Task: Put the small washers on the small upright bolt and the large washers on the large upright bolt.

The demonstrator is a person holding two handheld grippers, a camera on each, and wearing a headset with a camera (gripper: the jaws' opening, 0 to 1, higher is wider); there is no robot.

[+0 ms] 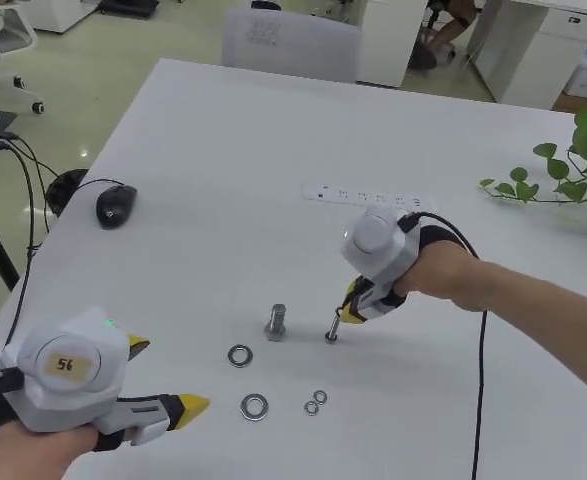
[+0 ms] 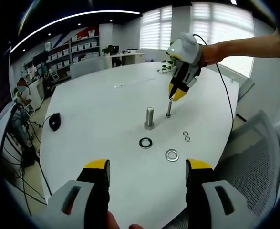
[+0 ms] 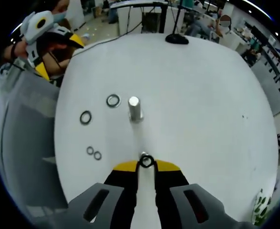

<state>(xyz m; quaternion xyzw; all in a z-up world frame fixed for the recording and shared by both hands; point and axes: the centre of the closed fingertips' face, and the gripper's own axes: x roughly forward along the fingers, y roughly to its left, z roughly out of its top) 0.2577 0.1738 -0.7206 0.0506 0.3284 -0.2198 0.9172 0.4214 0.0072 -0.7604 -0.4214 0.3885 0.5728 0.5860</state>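
Small washer (image 3: pixel 147 161) is pinched flat between the tips of the right gripper (image 3: pixel 147 168), fingers closed on its rim so the hole stays free and faces down. In the head view those tips sit right at the top of the small bolt (image 1: pixel 331 333), touching or just above it; cannot tell if the hole is over the bolt tip yet. The hold looks meant for a straight drop onto the bolt, so I judge this as the threading step for the first small washer. Just past the right fingertips stands the large bolt (image 3: pixel 135 109), upright and bare, near but apart from the small one, close enough to bump if the tips swing forward. Off to the fingers' left lie two more small washers (image 3: pixel 94 153), almost touching each other, and two large washers (image 3: pixel 113 100) (image 3: pixel 86 117), all flat on the white table (image 1: pixel 223 150), so most of the job looks undone. Left gripper (image 2: pixel 147 168) waits low and near the person, fingers wide apart, holding nothing, with the large washers ahead of its tips and the bolts beyond them. Well beyond both fingers: mouse (image 1: pixel 116 205), power strip (image 1: pixel 368 197), plant (image 1: pixel 563 170). None of them is in the way.
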